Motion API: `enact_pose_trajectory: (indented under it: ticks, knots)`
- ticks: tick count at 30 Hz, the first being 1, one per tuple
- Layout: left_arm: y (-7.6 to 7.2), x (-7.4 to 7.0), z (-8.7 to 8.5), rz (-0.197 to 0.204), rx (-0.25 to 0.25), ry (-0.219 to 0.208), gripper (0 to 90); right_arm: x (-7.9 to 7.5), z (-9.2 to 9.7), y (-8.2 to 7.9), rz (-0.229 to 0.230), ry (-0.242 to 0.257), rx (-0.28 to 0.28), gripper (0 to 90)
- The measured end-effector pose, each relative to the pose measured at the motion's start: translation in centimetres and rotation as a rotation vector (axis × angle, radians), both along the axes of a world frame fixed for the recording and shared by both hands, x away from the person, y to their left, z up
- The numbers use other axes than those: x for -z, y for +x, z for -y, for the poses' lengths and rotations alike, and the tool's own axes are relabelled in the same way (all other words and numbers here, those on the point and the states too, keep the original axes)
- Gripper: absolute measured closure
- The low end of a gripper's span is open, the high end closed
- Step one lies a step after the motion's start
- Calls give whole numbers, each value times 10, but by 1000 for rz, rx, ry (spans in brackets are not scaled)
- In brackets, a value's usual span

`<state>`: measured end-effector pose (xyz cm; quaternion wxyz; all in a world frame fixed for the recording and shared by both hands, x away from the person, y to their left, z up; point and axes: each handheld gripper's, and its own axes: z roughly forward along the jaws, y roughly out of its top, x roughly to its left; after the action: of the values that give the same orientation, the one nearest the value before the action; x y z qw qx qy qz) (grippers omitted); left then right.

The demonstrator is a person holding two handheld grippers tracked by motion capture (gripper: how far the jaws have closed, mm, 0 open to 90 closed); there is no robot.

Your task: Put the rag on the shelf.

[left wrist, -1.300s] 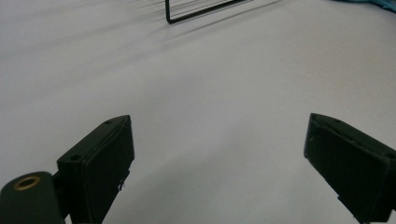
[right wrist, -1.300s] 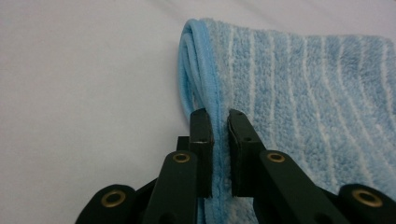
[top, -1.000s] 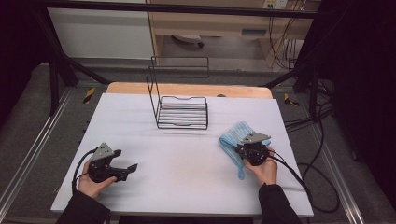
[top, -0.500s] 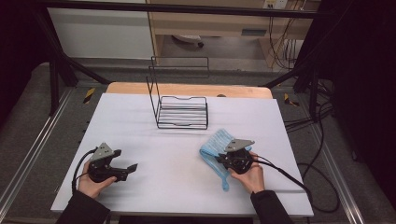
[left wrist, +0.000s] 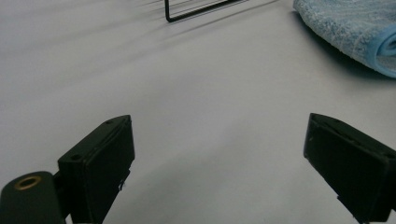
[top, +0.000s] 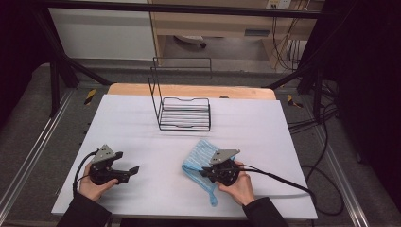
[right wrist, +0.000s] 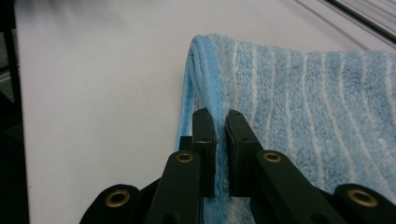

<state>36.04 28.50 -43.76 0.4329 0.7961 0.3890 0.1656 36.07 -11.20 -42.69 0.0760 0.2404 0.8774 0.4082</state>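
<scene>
A lab: black frame rig [top: 56,71], trailing cables [top: 288,47], white-covered test table [top: 118,118]

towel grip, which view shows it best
The right gripper view: the right gripper has its fingers pinched shut on the towel hem. The high view shows the whole towel under that gripper; the left gripper view catches one corner.

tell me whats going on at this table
A person works at a white table with a gripper in each hand. The right gripper is shut on the edge of a blue striped towel lying on the table. The left gripper is open over bare tabletop. A black wire rack stands farther back.
</scene>
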Motion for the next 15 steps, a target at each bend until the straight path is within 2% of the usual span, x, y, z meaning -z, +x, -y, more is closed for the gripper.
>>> enact_pose_trajectory:
  ticks: [6, 13, 14, 15]
  knots:
    - [0, 0, 0, -3, 0, 0, 89, 2, -13, -7, -16, 11, -50, 843]
    - [0, 0, 1, -9, -1, 1, 90, 10, -25, -10, -26, -19, -90, 824]
    - [0, 0, 2, -12, -2, 0, 90, 13, -26, -9, -50, -22, -94, 794]
    - [0, 0, 3, -14, -2, 0, 90, 13, -26, -9, -50, -22, -94, 794]
